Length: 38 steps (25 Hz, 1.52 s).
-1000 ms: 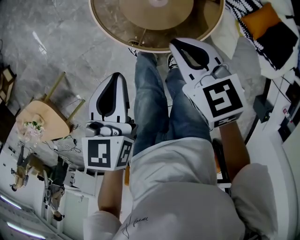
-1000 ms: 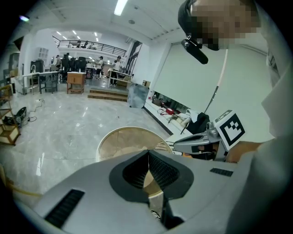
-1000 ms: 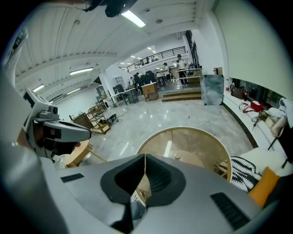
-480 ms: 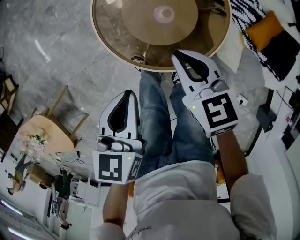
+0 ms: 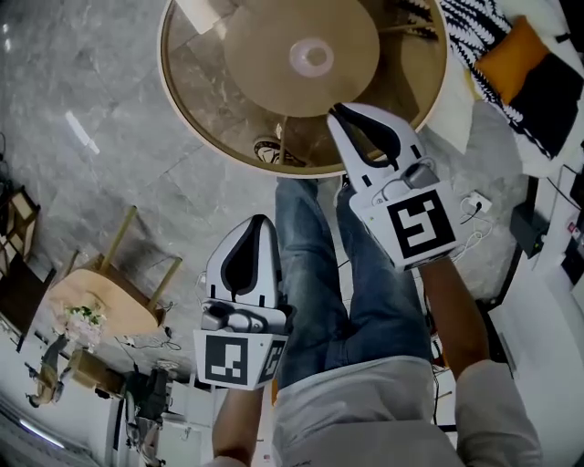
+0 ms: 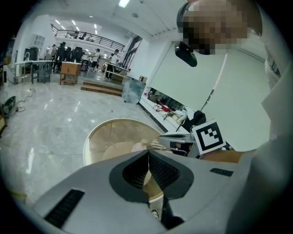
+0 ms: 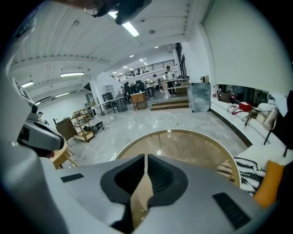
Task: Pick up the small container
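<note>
Grey marble floor (image 5: 109,109) surrounds a round glass tabletop (image 5: 196,68), seen from above, with a tan disc (image 5: 265,46) at its centre.

Container (image 5: 312,57): small, round and pale pink. It stands at the middle of the tabletop, over the disc, and neither tool touches it.

Left hand-held gripper (image 5: 263,222): off the tabletop, over the floor short of the near rim. Its jaws are pressed together with nothing between them. In the left gripper view the container (image 6: 139,146) shows just beyond the closed tips.

Right hand-held gripper (image 5: 338,111): in the head view its tips overlap the near rim of the tabletop. The jaws are likewise together and empty, apart from the container.

Each of the 2 grippers carries 1 marker cube at its rear end.

Jeans (image 5: 319,264): the person's legs stand at the near rim of the tabletop, between the 2 grippers. 1 shoe (image 5: 270,150) shows through the glass.

Wooden chair (image 5: 105,301): on the floor, well apart from the tabletop, on the left gripper's side.

Striped fabric (image 5: 474,23) and an orange cushion (image 5: 511,46) lie just beside the tabletop's rim on the right gripper's side.
</note>
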Each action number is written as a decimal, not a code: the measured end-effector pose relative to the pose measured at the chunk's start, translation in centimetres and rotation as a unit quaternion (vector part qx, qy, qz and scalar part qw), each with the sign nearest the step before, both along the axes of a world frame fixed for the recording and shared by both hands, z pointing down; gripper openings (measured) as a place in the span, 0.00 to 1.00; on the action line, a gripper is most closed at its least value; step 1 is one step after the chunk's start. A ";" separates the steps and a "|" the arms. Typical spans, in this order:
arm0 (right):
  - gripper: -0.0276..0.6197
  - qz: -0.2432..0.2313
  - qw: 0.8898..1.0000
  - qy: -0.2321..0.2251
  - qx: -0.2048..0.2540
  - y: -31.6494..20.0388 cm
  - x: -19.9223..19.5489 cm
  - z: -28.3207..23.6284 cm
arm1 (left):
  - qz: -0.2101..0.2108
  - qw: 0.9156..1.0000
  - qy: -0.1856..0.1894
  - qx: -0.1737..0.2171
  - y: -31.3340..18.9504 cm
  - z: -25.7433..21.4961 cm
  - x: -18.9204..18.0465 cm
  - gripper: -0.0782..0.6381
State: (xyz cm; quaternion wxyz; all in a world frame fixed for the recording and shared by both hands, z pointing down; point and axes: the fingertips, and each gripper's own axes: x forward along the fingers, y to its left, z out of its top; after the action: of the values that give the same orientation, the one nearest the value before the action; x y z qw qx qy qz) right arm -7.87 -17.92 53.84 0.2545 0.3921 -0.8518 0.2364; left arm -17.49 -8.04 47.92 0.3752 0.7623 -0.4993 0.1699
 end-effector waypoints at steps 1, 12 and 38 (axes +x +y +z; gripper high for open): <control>0.07 0.006 1.000 0.000 0.003 -0.3 0.1 0.4 | 0.002 1.000 0.002 0.001 -0.2 0.5 0.0 0.13; 0.23 0.048 0.997 0.020 0.054 -2.9 0.9 5.4 | -0.007 1.000 0.007 0.003 0.0 2.5 0.0 0.13; 0.33 0.074 0.994 0.039 0.073 -7.1 -0.5 11.8 | -0.035 0.999 0.010 -0.012 1.5 5.2 -0.5 0.13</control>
State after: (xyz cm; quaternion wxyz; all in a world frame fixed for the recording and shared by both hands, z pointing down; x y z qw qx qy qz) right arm -8.32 -25.03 65.64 0.2396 0.4806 -0.8249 0.1766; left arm -17.96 -6.59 53.09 0.3951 0.7416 -0.5194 0.1554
